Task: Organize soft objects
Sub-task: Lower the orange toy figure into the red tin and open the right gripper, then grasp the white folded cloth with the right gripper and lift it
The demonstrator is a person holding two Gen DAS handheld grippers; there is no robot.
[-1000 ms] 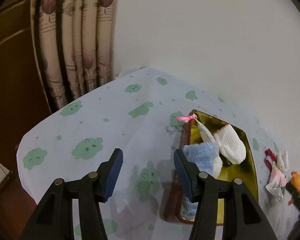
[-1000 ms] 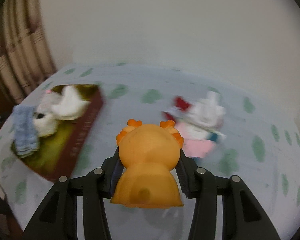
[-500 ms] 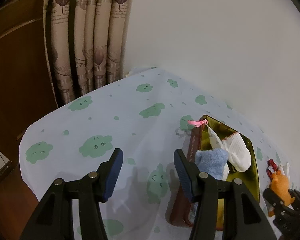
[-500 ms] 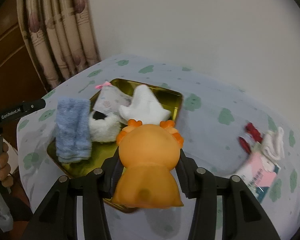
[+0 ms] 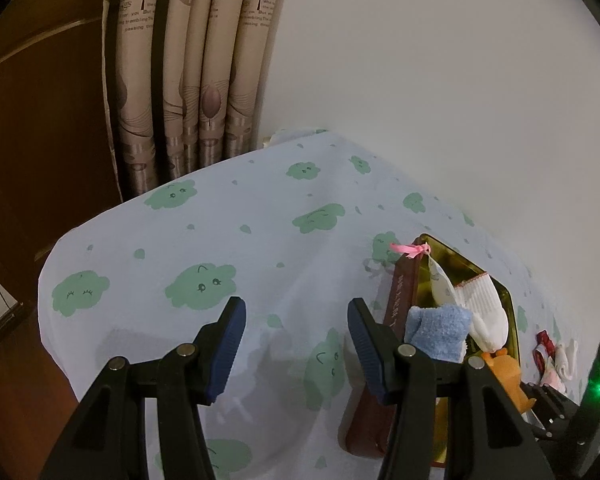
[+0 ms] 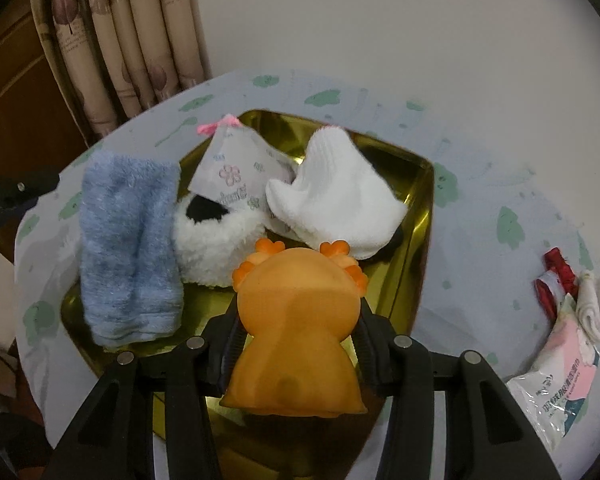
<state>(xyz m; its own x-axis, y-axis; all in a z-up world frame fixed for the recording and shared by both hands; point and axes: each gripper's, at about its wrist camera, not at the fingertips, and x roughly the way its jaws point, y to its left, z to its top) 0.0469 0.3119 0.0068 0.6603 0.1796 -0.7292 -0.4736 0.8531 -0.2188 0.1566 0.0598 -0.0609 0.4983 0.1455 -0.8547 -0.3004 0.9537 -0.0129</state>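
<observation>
Where tongs clamp, squat orange toy (image 6: 296, 332)

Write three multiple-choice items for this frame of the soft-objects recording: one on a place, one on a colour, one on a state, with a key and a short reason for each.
1. Where does the blue towel lie?
A. draped over the gold tray's left edge
B. beside the plastic packet
C. on the floor

2. What colour is the ribbon on the sachet?
A. green
B. pink
C. black

3. How is the right tool?
A. open and empty
B. shut on the white sock
C. shut on the orange plush toy

Key: 1 A, the towel hangs across the gold tray rim; 2 B, a pink bow tops the sachet; 3 C, the tool's pads press both sides of the orange plush toy.
</observation>
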